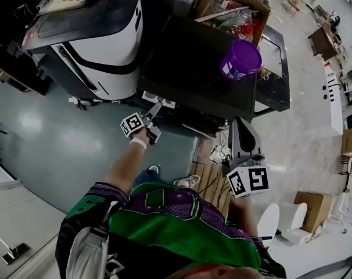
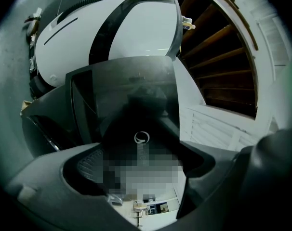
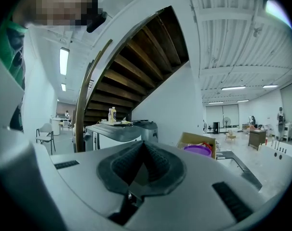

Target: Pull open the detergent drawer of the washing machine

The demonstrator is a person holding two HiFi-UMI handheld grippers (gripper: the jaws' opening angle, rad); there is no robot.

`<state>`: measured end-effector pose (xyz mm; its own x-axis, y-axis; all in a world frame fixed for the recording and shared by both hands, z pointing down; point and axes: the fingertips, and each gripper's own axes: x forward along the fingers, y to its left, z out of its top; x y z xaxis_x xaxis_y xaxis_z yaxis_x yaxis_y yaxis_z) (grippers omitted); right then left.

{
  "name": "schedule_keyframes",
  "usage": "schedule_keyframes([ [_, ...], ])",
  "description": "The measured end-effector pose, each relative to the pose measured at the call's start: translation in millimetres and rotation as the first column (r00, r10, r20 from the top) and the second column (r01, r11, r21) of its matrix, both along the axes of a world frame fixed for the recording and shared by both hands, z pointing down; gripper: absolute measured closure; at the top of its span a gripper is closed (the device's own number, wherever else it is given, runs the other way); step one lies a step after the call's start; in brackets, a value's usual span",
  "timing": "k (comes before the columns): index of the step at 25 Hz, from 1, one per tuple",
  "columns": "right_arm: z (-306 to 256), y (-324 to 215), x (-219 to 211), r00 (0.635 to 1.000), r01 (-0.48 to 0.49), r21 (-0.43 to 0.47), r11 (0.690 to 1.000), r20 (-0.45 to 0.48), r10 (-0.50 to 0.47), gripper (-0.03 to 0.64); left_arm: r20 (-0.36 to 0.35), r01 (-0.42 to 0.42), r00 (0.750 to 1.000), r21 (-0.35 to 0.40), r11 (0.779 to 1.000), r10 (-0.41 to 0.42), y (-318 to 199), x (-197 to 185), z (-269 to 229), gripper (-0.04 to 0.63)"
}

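Cardboard box [image 1: 206, 3] apparently holds packets [image 1: 245, 23].

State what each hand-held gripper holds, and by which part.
Nothing is clearly held. The right hand-held gripper is shut and empty. The left hand-held gripper stands open around a dark panel bearing a logo; no firm grip shows.

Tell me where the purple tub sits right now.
In the head view, upper right: the purple tub stands on top of the dark machine, beside the cardboard box.
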<state>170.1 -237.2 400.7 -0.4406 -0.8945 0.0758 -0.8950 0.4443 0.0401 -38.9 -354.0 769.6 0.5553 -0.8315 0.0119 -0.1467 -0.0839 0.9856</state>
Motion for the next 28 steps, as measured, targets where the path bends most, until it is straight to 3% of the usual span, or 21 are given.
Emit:
schedule_keyframes([
  [28,-18.7,60.3,-21.4,0.998,-0.053,0.054,0.997,0.048,0.05,0.617,-0.019,-0.099,0.995,-0.046,0.994,0.098,84.2,-6.1,-2.2,0.132],
])
